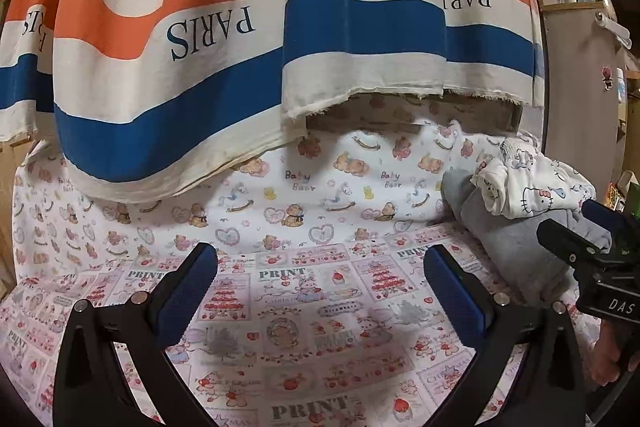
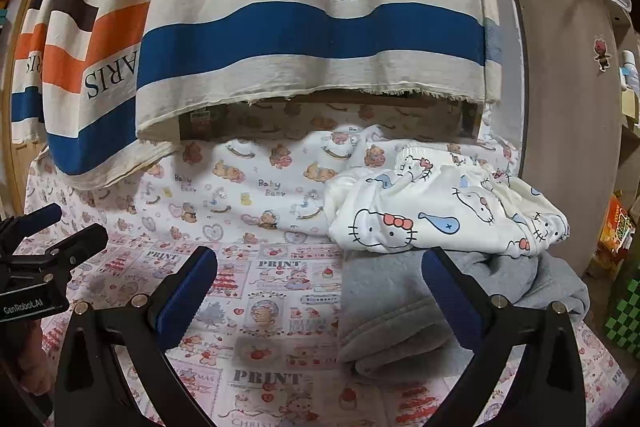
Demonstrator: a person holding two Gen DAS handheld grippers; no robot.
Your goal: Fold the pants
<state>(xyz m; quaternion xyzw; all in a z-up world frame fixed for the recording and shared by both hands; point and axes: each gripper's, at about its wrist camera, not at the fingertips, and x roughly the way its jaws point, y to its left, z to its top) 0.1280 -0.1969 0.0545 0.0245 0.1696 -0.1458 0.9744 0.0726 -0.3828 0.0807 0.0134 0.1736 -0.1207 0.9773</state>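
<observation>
Two wrist views, low over bedsheet (image 1: 280, 211), facing curtain (image 2: 320, 27), both shared

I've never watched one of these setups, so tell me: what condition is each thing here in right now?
Left hand-held gripper: open, empty.
Right hand-held gripper: open, empty.
Hello Kitty pants: crumpled, lying on the grey garment.
Grey garment: bunched up.
Striped curtain: hanging, hem draped onto the printed sheet.

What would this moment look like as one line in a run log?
left gripper: open, empty | right gripper: open, empty | white cartoon-print pants: on grey garment | fold: not started
</observation>
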